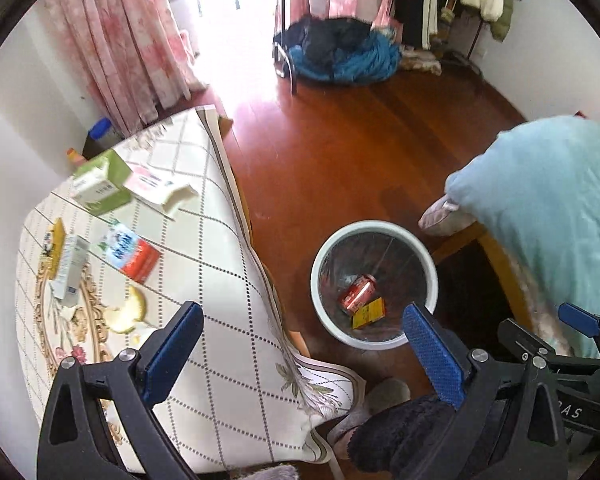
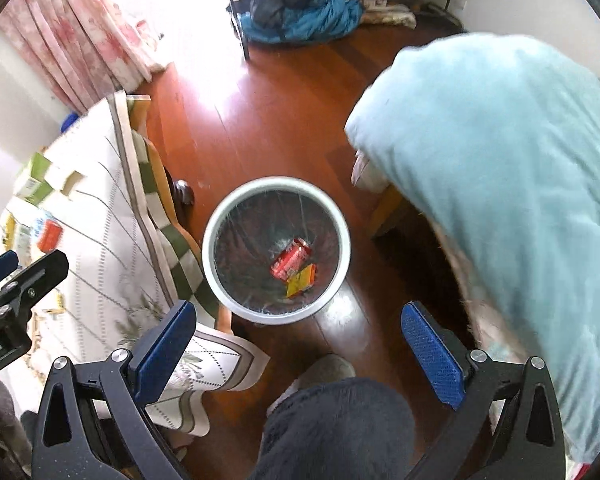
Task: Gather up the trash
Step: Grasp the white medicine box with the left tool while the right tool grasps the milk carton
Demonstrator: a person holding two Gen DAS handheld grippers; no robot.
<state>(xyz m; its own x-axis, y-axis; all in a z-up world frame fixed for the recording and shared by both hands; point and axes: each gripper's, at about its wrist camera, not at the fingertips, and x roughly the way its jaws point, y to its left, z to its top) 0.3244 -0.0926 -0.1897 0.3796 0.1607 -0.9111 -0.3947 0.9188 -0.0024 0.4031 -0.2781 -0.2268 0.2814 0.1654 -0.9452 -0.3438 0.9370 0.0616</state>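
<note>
A white bin (image 1: 328,312) (image 2: 214,268) stands on the wood floor and holds a red can (image 1: 358,294) (image 2: 290,262) and a yellow carton (image 1: 368,312) (image 2: 302,280). On the table (image 1: 220,280) lie a green-and-white carton (image 1: 100,186), a flat white box (image 1: 160,188), a blue-and-red carton (image 1: 132,254), a white tube box (image 1: 72,268), a yellow pack (image 1: 56,242) and a fruit peel (image 1: 130,312). My left gripper (image 1: 304,352) is open and empty, over the table edge and bin. My right gripper (image 2: 300,348) is open and empty above the bin.
A bed with a light blue blanket (image 1: 548,220) (image 2: 500,184) is at the right. My legs and slippers (image 2: 328,372) are at the bottom. A chair with blue clothes (image 1: 340,52), a clothes rack and pink curtains (image 1: 120,48) are at the back.
</note>
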